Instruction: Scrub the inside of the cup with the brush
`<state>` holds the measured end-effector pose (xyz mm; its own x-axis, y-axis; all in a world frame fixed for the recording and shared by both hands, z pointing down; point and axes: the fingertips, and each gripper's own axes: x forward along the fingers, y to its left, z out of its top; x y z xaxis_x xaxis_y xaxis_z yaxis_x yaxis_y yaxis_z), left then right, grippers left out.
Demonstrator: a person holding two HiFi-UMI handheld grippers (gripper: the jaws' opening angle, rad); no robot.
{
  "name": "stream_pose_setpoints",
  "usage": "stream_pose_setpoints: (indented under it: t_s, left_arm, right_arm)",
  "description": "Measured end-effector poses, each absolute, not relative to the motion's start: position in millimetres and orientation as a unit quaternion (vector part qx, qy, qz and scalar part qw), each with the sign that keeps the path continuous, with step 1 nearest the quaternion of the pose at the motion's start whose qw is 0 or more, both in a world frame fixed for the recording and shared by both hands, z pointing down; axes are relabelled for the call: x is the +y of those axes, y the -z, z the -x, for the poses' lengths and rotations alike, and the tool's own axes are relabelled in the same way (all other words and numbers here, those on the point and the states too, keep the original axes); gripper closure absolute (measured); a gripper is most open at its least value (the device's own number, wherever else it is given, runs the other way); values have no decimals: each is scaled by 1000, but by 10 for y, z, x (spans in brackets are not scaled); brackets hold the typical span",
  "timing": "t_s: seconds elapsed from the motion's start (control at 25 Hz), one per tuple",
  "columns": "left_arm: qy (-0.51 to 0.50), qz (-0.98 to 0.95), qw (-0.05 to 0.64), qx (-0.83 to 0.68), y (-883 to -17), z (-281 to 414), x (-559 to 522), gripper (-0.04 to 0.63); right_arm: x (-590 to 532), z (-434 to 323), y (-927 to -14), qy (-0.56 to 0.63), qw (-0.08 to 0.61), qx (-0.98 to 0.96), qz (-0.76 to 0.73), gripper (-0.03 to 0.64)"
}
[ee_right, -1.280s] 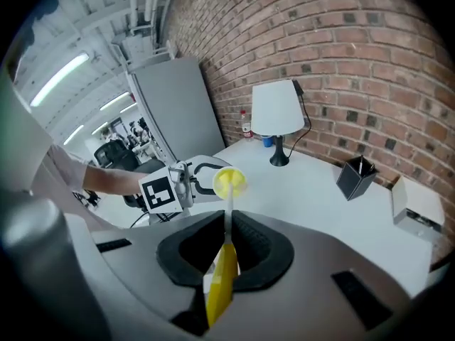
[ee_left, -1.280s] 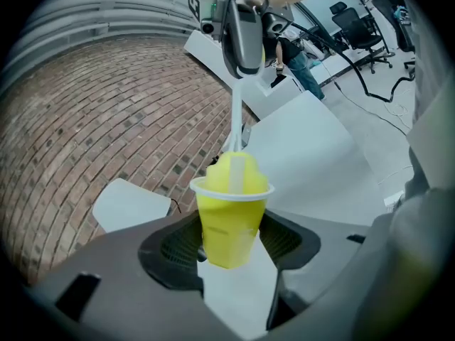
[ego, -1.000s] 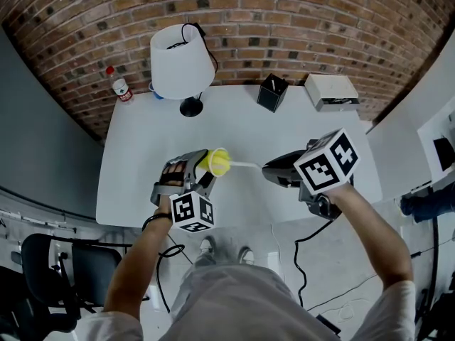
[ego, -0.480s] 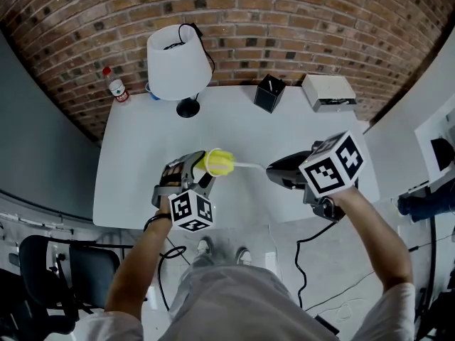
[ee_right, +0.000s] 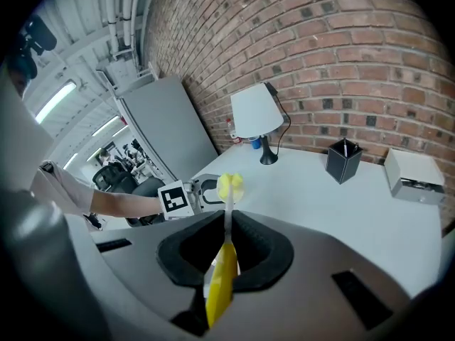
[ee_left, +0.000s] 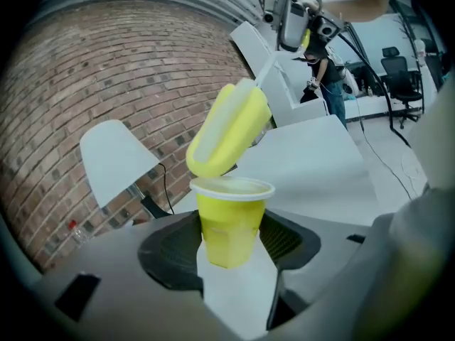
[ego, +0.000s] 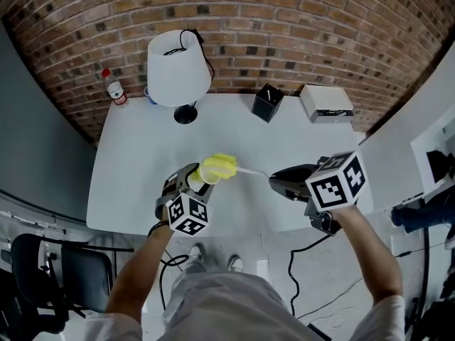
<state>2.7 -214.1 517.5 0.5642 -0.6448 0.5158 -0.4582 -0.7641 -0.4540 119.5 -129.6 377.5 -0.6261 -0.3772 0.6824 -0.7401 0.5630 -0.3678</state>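
A yellow plastic cup point(ee_left: 229, 219) stands upright between the jaws of my left gripper point(ee_left: 232, 241), which is shut on it. In the head view the left gripper point(ego: 190, 183) is over the white table's near edge. The brush's yellow sponge head point(ee_left: 229, 130) hangs tilted just above the cup's rim, outside the cup. Its thin white rod point(ego: 250, 171) runs right to my right gripper point(ego: 276, 180). In the right gripper view the right gripper point(ee_right: 226, 251) is shut on the brush's yellow handle point(ee_right: 220, 286), and the sponge head point(ee_right: 230, 185) shows beyond it.
On the white table point(ego: 135, 155) a white lamp point(ego: 178, 66) stands at the back, with a black pen holder point(ego: 267, 102) and a white box point(ego: 325, 103) to its right. A small bottle point(ego: 114, 87) is at the back left corner. An office chair point(ego: 43, 275) is at lower left.
The sponge head, earlier at the cup's mouth, now sits out above the rim. My left gripper has rolled and sunk a little with the cup. The right gripper has barely moved.
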Motion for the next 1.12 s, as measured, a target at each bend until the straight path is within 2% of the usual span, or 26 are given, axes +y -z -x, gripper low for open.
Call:
stream_pose_setpoints:
  t_s: [0.4, 1.12]
  left_arm:
    - [305, 890, 24, 339, -5422, -128, -2125, 333]
    - [278, 882, -58, 375, -5813, -397, -2200, 333]
  right_arm:
    - [-1416, -1169, -3966, -311, 209, -848, -374, 588]
    - [-1687, -1012, -4444, -234, 106, -860, -440, 588]
